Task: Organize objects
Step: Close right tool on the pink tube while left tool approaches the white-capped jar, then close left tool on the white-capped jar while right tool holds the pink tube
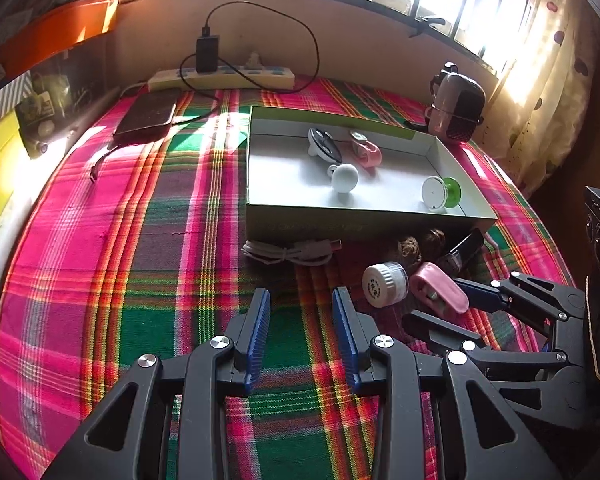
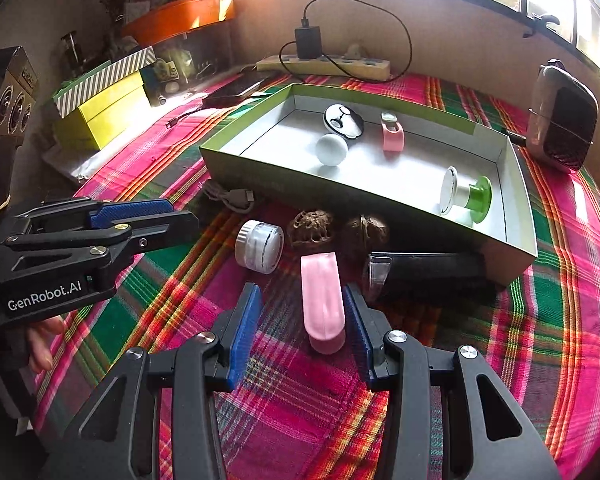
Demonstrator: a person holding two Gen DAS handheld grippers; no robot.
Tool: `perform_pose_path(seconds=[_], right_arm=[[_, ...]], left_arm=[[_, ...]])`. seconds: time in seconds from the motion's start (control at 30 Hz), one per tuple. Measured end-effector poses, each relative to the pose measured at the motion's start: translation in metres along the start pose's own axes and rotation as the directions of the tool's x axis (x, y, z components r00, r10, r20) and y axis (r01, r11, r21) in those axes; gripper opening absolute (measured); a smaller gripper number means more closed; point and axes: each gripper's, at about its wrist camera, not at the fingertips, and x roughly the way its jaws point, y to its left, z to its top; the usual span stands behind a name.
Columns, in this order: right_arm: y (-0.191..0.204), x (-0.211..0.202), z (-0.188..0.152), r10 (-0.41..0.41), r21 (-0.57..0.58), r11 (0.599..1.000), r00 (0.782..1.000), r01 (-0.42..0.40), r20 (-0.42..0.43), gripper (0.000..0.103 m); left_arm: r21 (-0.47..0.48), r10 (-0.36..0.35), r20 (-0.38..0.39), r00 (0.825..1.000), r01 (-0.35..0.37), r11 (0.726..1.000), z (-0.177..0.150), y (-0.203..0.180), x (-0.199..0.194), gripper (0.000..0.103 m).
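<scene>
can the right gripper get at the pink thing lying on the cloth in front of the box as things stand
Probably yes. The right gripper is open and the pink piece already lies between its fingers, close to the right one. Nothing sits over it; the white jar and black tube lie off to either side.

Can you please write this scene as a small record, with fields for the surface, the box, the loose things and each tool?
surface: plaid cloth
box: open; holds white ball, pink clip, green-and-white piece, round black-and-white piece
loose in front of box: white jar, pink holder, black item, white cable
right tool: open, pink holder between its fingers
left tool: open, holds nothing
</scene>
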Motion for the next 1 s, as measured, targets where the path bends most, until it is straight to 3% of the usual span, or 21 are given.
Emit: perform_pose_path(seconds=[0.1, 0.43, 1.0], right_arm=[[-0.002, 0.000, 0.001, 0.008, 0.008, 1.000, 1.000, -0.008, 0.002, 0.043], [-0.006, 0.001, 0.002, -0.047, 0.024, 0.999, 0.999, 0.047, 0.002, 0.020], [-0.016, -0.009, -0.009, -0.060, 0.038, 0.998, 0.998, 0.060, 0.002, 0.019]], left_arm=[[-0.003, 0.001, -0.006, 1.000, -0.001, 1.000, 0.000, 0.001, 0.002, 0.030], [0.006, -0.023, -0.007, 1.000, 0.023, 1.000, 0.001, -0.004, 0.003, 0.030], [0.053, -0.093, -0.026, 0.995, 0.094, 0.994, 0.001, -0.034, 0.005, 0.031]])
